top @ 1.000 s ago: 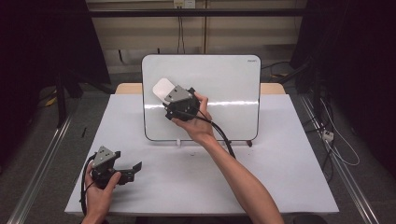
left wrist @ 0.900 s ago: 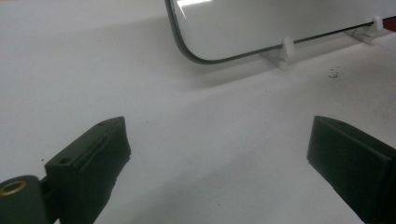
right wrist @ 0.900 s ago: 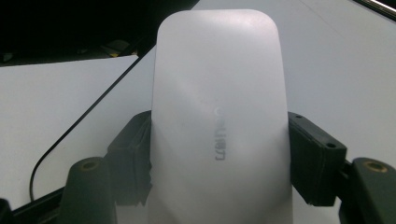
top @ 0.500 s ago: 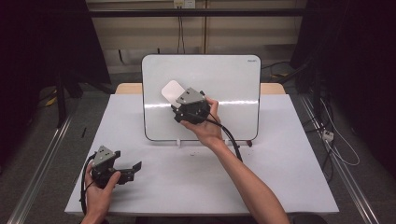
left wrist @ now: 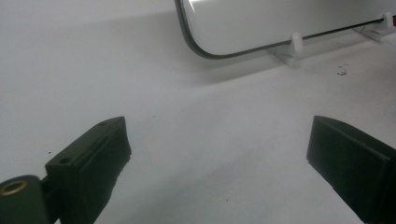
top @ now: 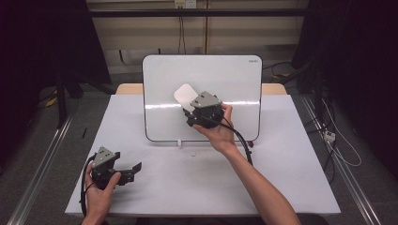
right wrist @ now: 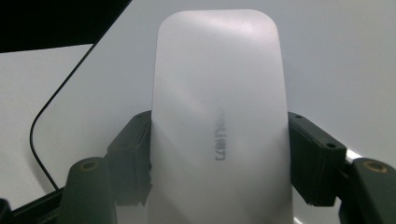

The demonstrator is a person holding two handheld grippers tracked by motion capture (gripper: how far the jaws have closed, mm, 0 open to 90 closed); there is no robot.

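Note:
A white rounded eraser is pressed flat against the upright whiteboard, near its middle. My right gripper is shut on the eraser, its two black jaws clamping the eraser's long sides. The whiteboard stands on small white feet at the back of the table. My left gripper rests low at the table's front left, jaws wide open with bare tabletop between them.
The white table spreads in front of the board, with a few dark crumbs near the board's foot. A black cable trails from the right gripper along the forearm. Dark floor and rails flank the table.
The right gripper has slid the eraser rightward across the whiteboard, from its left part towards the middle. The left gripper has stayed put.

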